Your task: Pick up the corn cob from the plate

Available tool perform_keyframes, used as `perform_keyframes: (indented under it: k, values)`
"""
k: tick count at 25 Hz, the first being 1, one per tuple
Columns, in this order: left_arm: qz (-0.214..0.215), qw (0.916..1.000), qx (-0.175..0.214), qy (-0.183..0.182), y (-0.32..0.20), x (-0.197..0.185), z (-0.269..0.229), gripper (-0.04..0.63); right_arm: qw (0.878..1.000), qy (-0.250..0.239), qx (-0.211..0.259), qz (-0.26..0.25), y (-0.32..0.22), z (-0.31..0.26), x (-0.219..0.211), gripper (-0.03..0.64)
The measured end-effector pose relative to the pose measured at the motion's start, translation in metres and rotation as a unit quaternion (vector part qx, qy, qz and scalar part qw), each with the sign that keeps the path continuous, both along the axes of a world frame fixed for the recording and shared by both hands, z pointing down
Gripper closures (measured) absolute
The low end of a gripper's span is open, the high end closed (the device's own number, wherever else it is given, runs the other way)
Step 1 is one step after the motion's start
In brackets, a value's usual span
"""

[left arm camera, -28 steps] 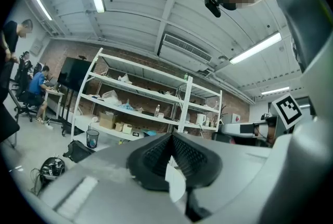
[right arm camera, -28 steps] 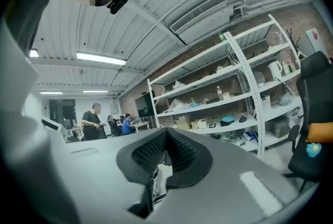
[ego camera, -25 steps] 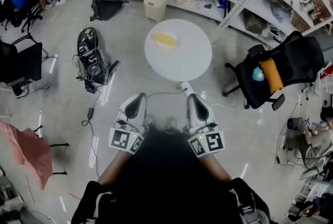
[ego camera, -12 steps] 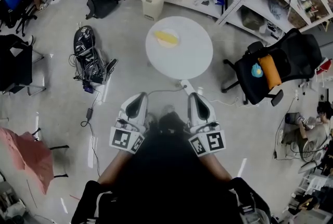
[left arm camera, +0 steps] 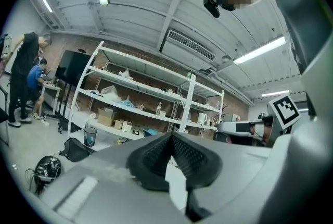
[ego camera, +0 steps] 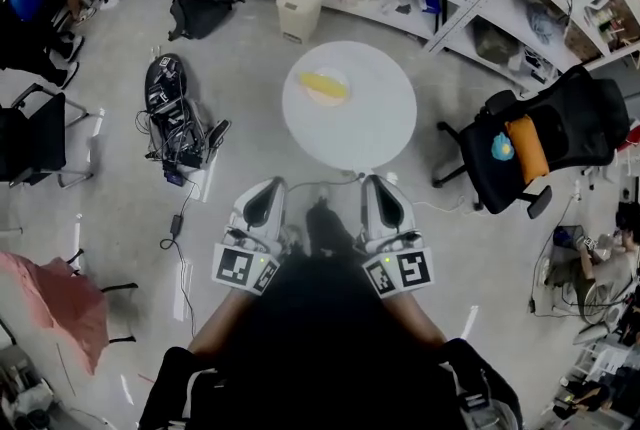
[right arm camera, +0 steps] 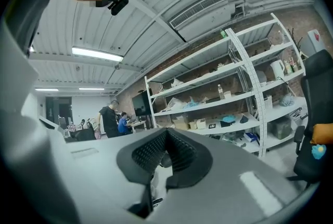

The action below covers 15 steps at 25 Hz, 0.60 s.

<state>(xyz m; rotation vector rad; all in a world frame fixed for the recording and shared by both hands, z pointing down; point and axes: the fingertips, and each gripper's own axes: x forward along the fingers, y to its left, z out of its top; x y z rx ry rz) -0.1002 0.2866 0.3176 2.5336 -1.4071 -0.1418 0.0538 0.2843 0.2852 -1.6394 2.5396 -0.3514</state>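
With the left tongs [ego camera: 268, 186] and right tongs [ego camera: 378, 184] both pressed together, reaching the yellow corn cob [ego camera: 324, 87] well ahead unopened would likely just shove it.

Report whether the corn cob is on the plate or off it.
On the plate. In the head view the yellow corn cob lies on the pale plate, which sits on the round white table.

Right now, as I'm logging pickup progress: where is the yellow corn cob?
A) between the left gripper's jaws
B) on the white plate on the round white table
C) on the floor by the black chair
B: the head view shows the corn cob lying on the plate on the table, ahead of the shut, empty left gripper and right gripper.
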Motion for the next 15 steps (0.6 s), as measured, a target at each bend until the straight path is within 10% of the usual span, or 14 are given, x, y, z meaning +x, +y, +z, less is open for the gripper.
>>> perform_keyframes:
  k: [15]
  values:
    - [-0.013, 0.9997, -0.017, -0.016, -0.119, 0.037, 0.003, 0.592, 1.0, -0.01, -0.018, -0.021, -0.129, 0.009, 0.028, 0.608]
